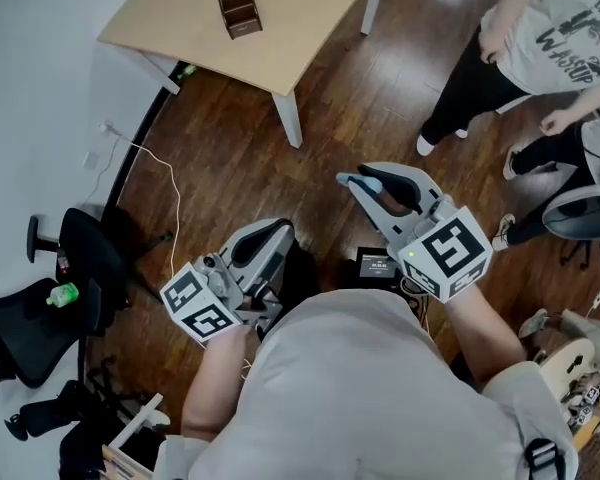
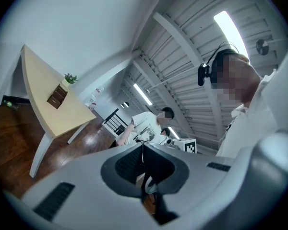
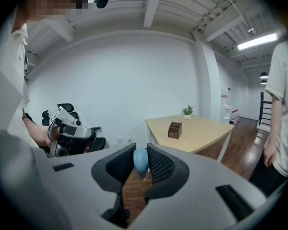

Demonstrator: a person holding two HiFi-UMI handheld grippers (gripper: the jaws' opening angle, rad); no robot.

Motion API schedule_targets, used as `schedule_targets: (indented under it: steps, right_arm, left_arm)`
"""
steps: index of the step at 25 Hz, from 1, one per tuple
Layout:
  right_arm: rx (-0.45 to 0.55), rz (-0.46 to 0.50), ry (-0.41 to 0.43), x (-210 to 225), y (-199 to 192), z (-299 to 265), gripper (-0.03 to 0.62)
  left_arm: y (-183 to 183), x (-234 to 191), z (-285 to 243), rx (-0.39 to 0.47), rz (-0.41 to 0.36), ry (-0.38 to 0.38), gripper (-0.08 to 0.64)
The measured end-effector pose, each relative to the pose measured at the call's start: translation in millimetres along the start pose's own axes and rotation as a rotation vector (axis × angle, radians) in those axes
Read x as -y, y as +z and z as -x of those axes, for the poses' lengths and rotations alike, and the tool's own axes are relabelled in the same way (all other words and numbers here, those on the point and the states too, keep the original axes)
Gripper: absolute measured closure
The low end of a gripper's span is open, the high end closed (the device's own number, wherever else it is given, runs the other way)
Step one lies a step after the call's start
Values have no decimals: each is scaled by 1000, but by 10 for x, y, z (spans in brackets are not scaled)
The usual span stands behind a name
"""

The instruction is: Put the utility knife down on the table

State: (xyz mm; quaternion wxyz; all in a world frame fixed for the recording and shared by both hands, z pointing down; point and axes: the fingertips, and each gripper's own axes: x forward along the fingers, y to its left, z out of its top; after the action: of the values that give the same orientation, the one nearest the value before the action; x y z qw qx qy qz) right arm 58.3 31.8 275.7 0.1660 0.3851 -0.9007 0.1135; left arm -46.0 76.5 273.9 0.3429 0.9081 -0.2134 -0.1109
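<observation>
The right hand-held gripper (image 3: 142,150) is shut tight on the blue utility knife (image 3: 140,162); the knife sticks up between its two dark pads; it is up in the air over the brown wood floor (image 1: 230,148), well away from the bench (image 1: 280,38); it is not on the bench yet. The left hand-held gripper (image 2: 143,150) has its jaws together with nothing in them; it is just beside the person's body. A small brown box (image 1: 239,10) stands on the pale bench; a little green plant (image 3: 187,111) stands near it. A black chair (image 1: 40,318) with a green bottle (image 1: 63,294) on it sits by the white wall.
</observation>
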Motion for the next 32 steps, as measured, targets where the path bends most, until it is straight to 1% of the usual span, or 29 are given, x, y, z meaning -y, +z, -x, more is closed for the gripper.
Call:
schedule_targets:
  steps: [3,7,13,17,20,23,27,32]
  right_arm:
    - [-9,-12,-34,66,162,-284,518]
    - [6,-8,-69,122,292,-547,518]
    - [5,-16,-96,122,421,-1000,518]
    - [-1,-22,-96,188,430,-1164,518]
    - [1,-27,-96,337,456,-1260,518]
    - [4,-27,-81,516,465,-1386,518]
    - [0,-32,-40,819,424,-1615,518]
    - [-4,-10,33,1265,577,-1890,518]
  left_arm:
    - [287,-257,29,-23,5,-26,557]
    - [510,-491,62,-43,-11,-51,557]
    - [770,-869,207,-65,-4,-64,557]
    - [863,-1014,171,-68,1,-67,558]
    - [938,-1113,66,-77,0,-67,558]
    - [1014,-1240,-63,-76,-12,-54,557]
    - [1089,-1486,-277,-61,-18,-12,557]
    - [1250,-1709,-626,-25,-22,42,558]
